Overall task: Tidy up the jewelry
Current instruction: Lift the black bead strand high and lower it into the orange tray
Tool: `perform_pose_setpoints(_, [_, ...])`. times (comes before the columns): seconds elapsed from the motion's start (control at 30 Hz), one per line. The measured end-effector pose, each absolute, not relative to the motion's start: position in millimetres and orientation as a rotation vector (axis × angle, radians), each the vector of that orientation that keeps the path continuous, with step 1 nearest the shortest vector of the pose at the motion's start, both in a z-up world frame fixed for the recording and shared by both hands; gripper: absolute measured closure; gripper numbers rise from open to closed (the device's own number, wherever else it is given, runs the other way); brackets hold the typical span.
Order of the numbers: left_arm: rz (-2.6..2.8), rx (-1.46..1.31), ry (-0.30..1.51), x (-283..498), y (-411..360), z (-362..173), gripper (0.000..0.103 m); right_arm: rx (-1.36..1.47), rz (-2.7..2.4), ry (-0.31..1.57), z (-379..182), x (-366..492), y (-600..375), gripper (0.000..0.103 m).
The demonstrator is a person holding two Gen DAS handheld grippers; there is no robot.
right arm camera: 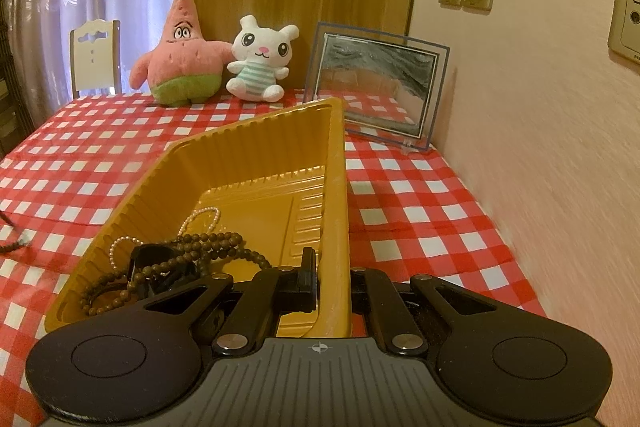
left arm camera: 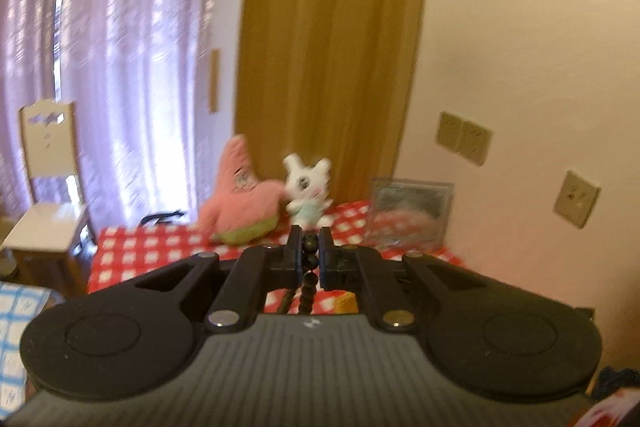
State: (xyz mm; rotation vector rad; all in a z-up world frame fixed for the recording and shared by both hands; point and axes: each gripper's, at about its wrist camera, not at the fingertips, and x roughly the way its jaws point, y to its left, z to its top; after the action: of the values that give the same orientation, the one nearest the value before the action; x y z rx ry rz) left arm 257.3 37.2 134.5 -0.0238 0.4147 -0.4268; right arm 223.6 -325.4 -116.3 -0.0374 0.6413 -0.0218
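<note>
My left gripper (left arm camera: 310,253) is shut on a dark bead bracelet (left arm camera: 309,275), held high above the table; the beads hang down between the fingers. My right gripper (right arm camera: 332,277) is shut on the right rim of a yellow plastic tray (right arm camera: 240,163) that sits on the table. The left finger is inside the tray, the right one outside and mostly hidden by the wall. Inside the tray lie a brown bead necklace (right arm camera: 200,251), a white pearl strand (right arm camera: 200,219) and a black object (right arm camera: 152,259).
A red-and-white checked tablecloth (right arm camera: 420,211) covers the table. At the back stand a pink star plush (right arm camera: 180,55), a white bunny plush (right arm camera: 260,61) and a picture frame (right arm camera: 376,83). A wall runs along the right. A dark cord (right arm camera: 12,245) lies at the left edge. A white chair (left arm camera: 48,187) stands beyond.
</note>
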Motion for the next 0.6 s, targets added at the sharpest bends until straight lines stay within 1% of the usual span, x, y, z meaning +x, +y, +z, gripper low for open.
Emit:
perform_pose_setpoints(0.2, [-0.539, -0.013, 0.348, 268, 8, 162, 0.096, -0.037, -0.022, 0.640, -116, 224, -325, 0.098])
perform_pose_setpoints(0.6, [-0.673, 0.096, 0.146, 277, -36, 251, 0.096, -0.030, -0.013, 0.622, -114, 229, -325, 0.098])
